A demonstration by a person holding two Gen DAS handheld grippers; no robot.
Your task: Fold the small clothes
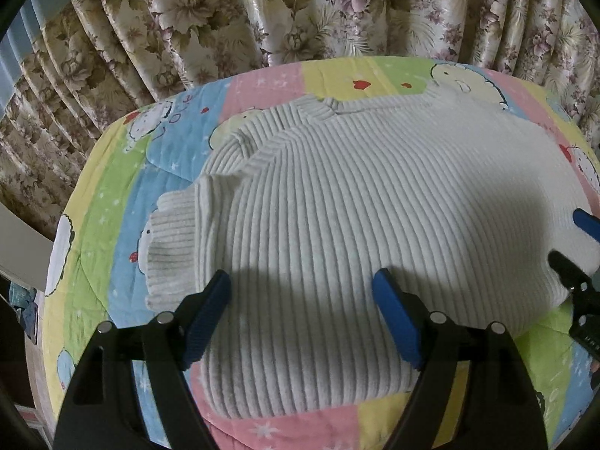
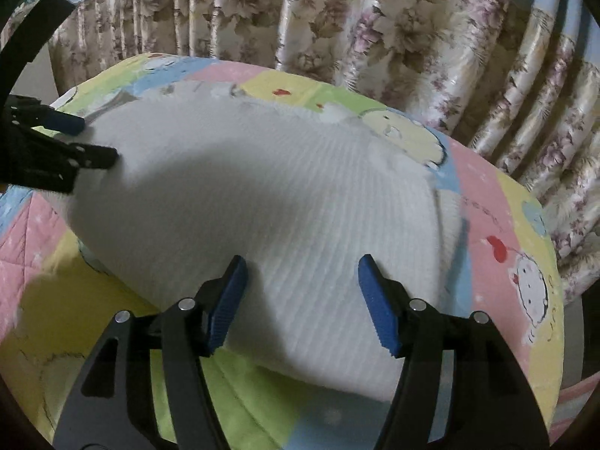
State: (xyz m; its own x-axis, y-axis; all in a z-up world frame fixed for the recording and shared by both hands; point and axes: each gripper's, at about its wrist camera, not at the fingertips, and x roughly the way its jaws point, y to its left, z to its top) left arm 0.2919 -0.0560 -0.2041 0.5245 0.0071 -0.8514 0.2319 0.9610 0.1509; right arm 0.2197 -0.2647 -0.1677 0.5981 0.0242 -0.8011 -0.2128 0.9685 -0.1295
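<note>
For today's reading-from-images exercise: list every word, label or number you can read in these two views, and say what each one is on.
"Love", purple handwriting, partly readable, on the quilt at its far left edge in the left wrist view.
Red script on the quilt's pink patch in the right wrist view: too blurred to read.
Small white marks on the right gripper's body: too small to read.
Sweater, curtain, left gripper: no text.

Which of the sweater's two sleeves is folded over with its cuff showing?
The sleeve on the left gripper's side of the sweater; the other sleeve isn't visible.
</note>
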